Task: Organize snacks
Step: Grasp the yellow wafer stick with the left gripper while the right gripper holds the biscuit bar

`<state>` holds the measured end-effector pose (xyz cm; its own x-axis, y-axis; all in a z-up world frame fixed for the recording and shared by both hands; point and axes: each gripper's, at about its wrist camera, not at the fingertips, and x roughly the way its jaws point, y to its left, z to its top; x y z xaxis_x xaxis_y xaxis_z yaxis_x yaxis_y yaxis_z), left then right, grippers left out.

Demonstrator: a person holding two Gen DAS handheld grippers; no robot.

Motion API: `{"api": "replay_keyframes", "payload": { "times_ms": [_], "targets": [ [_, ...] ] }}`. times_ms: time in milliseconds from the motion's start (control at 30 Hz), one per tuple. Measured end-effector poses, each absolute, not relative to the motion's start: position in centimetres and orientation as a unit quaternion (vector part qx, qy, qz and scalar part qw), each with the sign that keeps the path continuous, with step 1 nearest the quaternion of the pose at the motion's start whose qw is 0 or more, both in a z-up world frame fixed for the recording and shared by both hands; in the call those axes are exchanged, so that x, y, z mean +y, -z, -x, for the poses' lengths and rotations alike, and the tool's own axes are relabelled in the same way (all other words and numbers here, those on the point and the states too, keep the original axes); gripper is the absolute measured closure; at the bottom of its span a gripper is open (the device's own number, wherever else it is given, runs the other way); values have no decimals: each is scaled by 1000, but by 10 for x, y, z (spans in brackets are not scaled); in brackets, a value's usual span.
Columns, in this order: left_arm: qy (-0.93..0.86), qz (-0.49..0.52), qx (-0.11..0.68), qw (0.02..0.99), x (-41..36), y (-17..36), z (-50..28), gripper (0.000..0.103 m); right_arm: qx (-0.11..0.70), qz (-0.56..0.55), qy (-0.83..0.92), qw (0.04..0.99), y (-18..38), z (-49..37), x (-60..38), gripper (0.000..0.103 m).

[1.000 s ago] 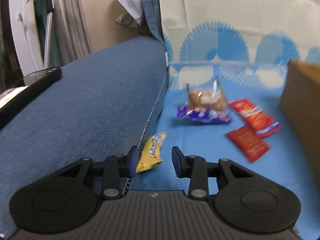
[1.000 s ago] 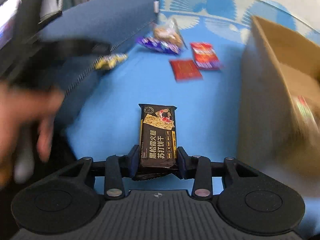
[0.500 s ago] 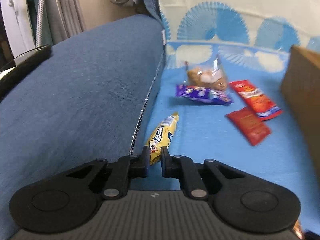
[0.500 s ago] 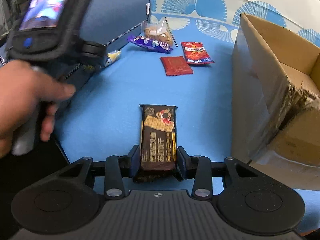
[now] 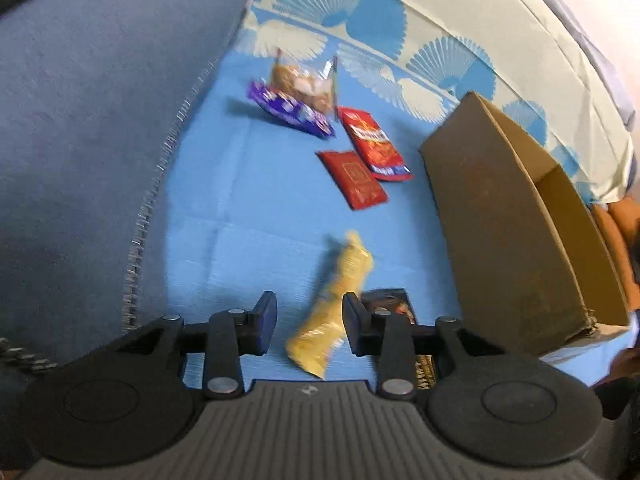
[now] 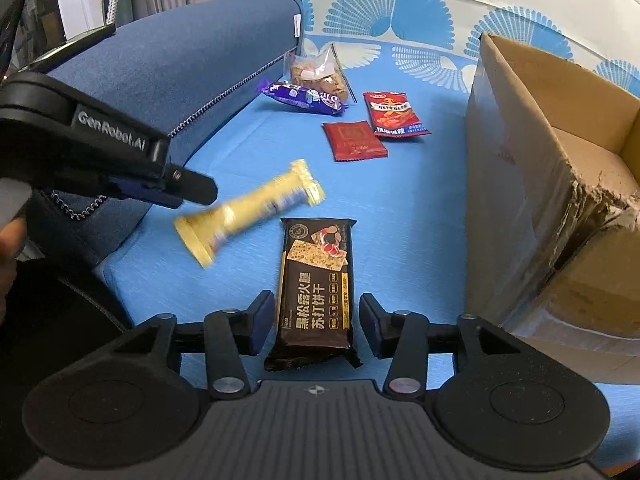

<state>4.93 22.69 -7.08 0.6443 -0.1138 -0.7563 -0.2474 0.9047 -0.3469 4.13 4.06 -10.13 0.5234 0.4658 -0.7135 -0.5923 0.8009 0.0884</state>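
My left gripper is open. A yellow snack packet lies loose between and ahead of its fingers, blurred; it also shows in the right wrist view. My right gripper is open, its fingers on either side of a dark cracker packet that lies on the blue sheet, not touching it. Further back lie a purple packet, a clear bag of brown snacks, a dark red packet and a red chip packet.
An open cardboard box stands on the right; it also shows in the left wrist view. A blue sofa arm rises on the left. The left gripper's body reaches in from the left.
The left gripper shut on the yellow packet, carried it right toward the cracker packet, and has now opened and let it go. The right gripper has opened off the dark cracker packet.
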Motion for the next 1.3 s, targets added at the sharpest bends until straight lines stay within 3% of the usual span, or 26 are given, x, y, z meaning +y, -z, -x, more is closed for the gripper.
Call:
{"api": "replay_keyframes", "payload": {
  "times_ms": [567, 633, 700, 867, 1300],
  "targets": [
    [-9, 141, 442, 886, 194, 95, -88, 60, 390, 96, -312, 861, 110, -49, 49, 53],
    [-14, 130, 439, 889, 190, 95, -90, 66, 389, 98, -311, 862, 111, -49, 49, 61],
    [-26, 122, 432, 893, 189, 93, -87, 85, 383, 98, -308, 865, 109, -49, 47, 62],
    [-30, 132, 414, 900, 194, 86, -79, 86, 373, 91, -285, 878, 102, -50, 39, 62],
    [-11, 142, 455, 879, 191, 97, -88, 82, 410, 78, -277, 865, 106, -57, 36, 61]
  ]
}}
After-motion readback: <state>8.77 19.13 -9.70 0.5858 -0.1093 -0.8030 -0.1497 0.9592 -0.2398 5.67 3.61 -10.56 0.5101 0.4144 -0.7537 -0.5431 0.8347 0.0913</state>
